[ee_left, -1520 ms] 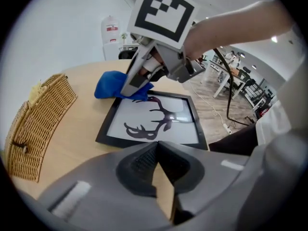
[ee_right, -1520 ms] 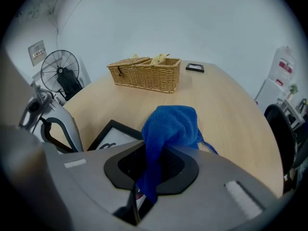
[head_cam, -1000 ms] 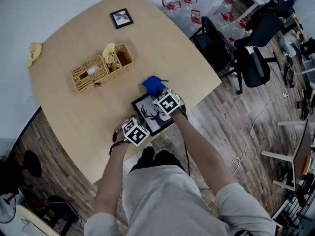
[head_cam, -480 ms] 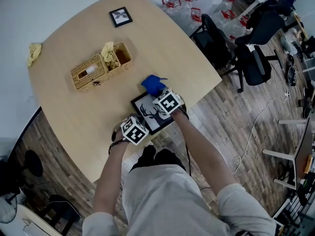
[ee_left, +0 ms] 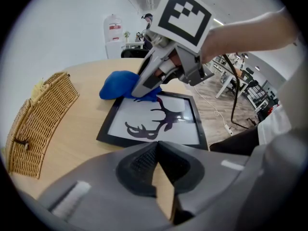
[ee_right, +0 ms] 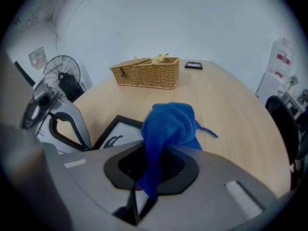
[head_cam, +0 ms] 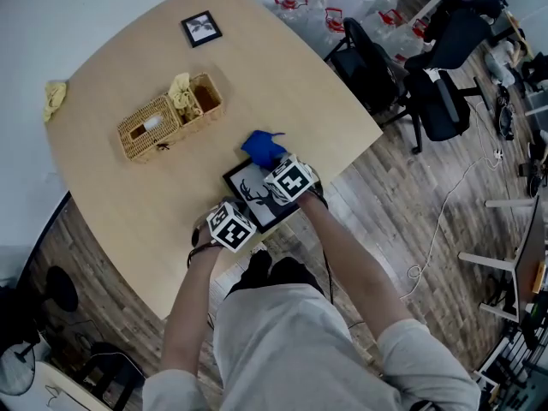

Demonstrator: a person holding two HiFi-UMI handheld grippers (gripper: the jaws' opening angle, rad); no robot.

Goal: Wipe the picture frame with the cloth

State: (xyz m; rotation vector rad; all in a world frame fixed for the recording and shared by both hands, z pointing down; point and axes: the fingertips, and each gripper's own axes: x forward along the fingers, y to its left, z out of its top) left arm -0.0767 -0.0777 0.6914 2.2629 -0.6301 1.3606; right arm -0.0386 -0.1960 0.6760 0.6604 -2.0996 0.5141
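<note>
Wooden table [head_cam: 282, 84] carries the work. Right gripper [ee_right: 147, 182] jaws are clamped on a tail of the blue cloth [ee_right: 171, 121]. The bulk of the cloth bunches ahead of the tips, at the far corner of the frame [ee_left: 154, 124] and partly on bare table. Frame glass lies left of these jaws and back beneath them, toward the person, so the wiping stroke probably runs backward and leftward. Left gripper [ee_left: 155, 174] jaws are closed on nothing, just short of the frame's near edge, positioned to steady it.
</note>
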